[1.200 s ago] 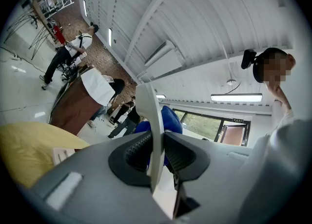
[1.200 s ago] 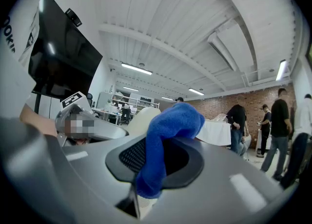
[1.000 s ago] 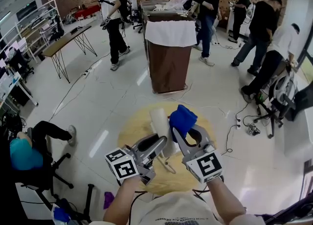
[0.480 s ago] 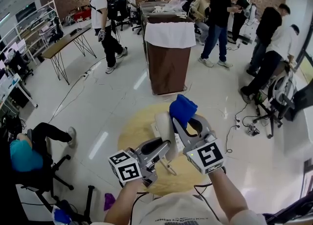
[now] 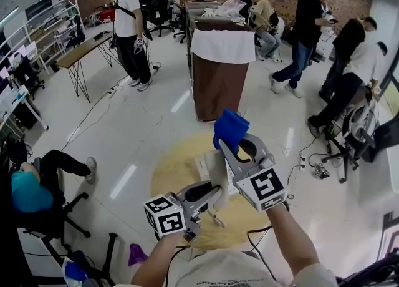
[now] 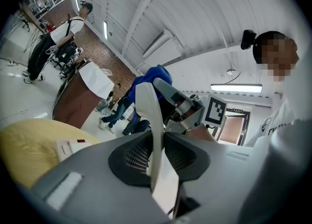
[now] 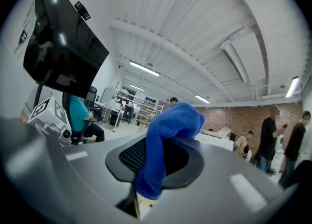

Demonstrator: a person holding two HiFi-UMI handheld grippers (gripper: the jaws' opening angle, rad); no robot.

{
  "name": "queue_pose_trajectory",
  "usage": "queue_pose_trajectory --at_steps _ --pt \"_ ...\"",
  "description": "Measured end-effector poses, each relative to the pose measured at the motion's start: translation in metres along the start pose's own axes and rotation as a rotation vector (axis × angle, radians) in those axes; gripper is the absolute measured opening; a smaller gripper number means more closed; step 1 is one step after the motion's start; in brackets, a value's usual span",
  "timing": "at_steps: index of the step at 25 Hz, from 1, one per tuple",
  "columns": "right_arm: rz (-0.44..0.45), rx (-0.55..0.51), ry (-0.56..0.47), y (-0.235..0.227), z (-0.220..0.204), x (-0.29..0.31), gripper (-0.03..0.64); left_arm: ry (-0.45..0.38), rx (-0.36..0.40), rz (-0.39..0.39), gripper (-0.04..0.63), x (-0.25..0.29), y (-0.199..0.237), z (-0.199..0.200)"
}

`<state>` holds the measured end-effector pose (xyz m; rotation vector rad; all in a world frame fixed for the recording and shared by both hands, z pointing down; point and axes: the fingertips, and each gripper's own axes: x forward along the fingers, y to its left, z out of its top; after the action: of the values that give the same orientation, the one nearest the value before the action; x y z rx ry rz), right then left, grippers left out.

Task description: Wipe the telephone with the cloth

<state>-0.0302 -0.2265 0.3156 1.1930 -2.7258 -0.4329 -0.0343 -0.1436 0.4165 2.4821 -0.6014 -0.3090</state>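
Note:
In the head view my left gripper (image 5: 212,192) is shut on a white telephone handset (image 5: 216,173), held upright over the round wooden table (image 5: 167,173). The telephone's white base (image 5: 202,168) lies on the table behind the handset. My right gripper (image 5: 232,145) is shut on a blue cloth (image 5: 230,128), raised just above and beyond the handset's top end. In the left gripper view the handset (image 6: 150,121) stands between the jaws, with the cloth (image 6: 155,78) behind its upper end. In the right gripper view the cloth (image 7: 165,138) bulges out between the jaws.
A brown cabinet draped with a white sheet (image 5: 219,73) stands beyond the table. Several people stand around the room at the back and right. A person in teal sits on a chair (image 5: 31,192) at the left. Cables (image 5: 299,155) trail on the floor at the right.
My right gripper has lifted the blue cloth up and away from the handset's top. The left gripper and handset have drawn slightly toward me. People in the background have walked on.

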Motion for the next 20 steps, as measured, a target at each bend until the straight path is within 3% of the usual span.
queue_pose_trajectory --at_steps 20 --pt "0.119 -0.043 -0.061 0.035 0.034 0.011 0.071 0.072 0.035 0.035 0.074 0.02 -0.002 -0.019"
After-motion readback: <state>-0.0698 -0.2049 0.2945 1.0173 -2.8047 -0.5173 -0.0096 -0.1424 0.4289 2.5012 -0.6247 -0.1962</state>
